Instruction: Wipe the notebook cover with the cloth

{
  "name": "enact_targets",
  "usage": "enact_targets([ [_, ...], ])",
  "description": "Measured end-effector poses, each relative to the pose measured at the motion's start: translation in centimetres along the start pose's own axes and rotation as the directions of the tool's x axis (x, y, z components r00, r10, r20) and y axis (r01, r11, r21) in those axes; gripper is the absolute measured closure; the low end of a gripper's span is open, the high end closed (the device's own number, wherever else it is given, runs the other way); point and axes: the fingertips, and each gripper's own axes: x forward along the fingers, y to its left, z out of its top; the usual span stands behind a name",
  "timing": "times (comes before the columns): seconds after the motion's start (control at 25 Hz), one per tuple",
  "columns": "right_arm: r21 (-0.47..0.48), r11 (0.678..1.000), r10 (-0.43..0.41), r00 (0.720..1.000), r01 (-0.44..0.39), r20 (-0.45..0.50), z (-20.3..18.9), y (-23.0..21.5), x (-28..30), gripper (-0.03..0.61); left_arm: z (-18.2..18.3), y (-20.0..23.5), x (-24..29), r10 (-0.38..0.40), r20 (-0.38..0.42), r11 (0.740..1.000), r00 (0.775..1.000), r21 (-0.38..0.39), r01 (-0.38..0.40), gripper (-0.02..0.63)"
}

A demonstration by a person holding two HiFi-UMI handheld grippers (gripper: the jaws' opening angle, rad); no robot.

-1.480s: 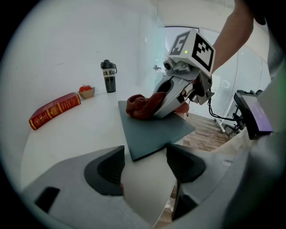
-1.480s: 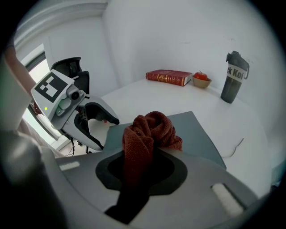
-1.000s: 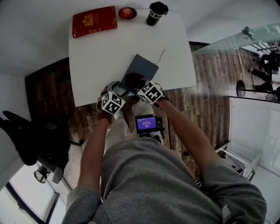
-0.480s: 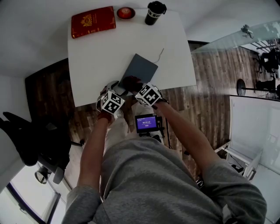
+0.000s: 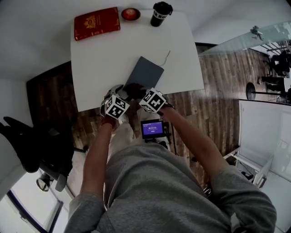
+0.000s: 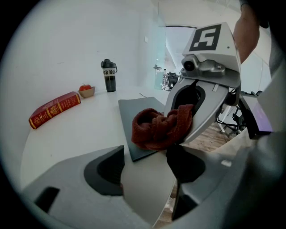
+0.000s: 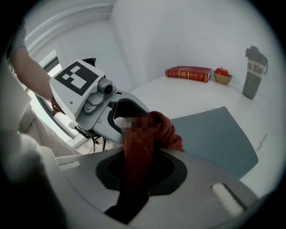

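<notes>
A dark grey notebook (image 5: 144, 72) lies tilted on the white table (image 5: 97, 63), near its front edge. My right gripper (image 5: 137, 92) is shut on a dark red cloth (image 5: 134, 89), which rests bunched on the notebook's near corner. In the right gripper view the cloth (image 7: 157, 130) runs up between the jaws onto the grey cover (image 7: 214, 134). My left gripper (image 6: 145, 172) stands open just left of that corner, over the table's front edge, with only bare table between its jaws. From there the cloth (image 6: 156, 127) sits on the notebook (image 6: 136, 112).
At the table's far edge lie a red book (image 5: 97, 22), a small bowl with a tomato (image 5: 130, 13) and a black cup (image 5: 160, 12). A thin cord (image 5: 167, 57) runs off the notebook's far corner. Wooden floor lies below the table edge.
My right gripper has dragged the cloth down the cover toward the notebook's near corner, closer to me. The left gripper has stayed about where it was.
</notes>
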Motion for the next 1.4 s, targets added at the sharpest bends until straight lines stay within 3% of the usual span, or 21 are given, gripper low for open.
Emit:
enact_targets([
  [0.2, -0.095, 0.993, 0.067, 0.998, -0.068, -0.018, 0.5, 0.5, -1.1, 0.498, 0.0, -0.1, -0.1, -0.003, 0.002, 1.000, 1.000, 0.001, 0.003, 0.324],
  [0.36, -0.170, 0.985, 0.030, 0.997, -0.017, 0.076, 3.0, -1.4, -4.1, 0.495, 0.1, -0.1, -0.1, -0.002, 0.005, 1.000, 1.000, 0.006, 0.002, 0.325],
  [0.64, -0.105, 0.980, -0.148, 0.970, 0.170, 0.194, 5.9, -11.6, -9.9, 0.494, 0.0, -0.1, -0.2, -0.001, 0.008, 1.000, 1.000, 0.010, 0.001, 0.325],
  [0.96, -0.037, 0.917, -0.386, 0.908, 0.396, 0.166, 3.4, -21.0, -13.0, 0.494, 0.1, -0.2, -0.2, 0.000, 0.007, 1.000, 1.000, 0.007, 0.000, 0.325],
  [1.16, 0.029, 0.953, -0.302, 0.952, 0.300, 0.061, -1.2, -19.5, -8.5, 0.491, 0.0, -0.1, -0.1, -0.001, 0.003, 1.000, 1.000, 0.001, 0.001, 0.325],
  [1.4, 0.133, 0.946, -0.314, 0.938, 0.296, 0.149, -1.8, -18.4, -7.5, 0.494, -0.1, -0.1, -0.1, -0.001, 0.000, 1.000, 1.000, -0.001, 0.001, 0.325],
])
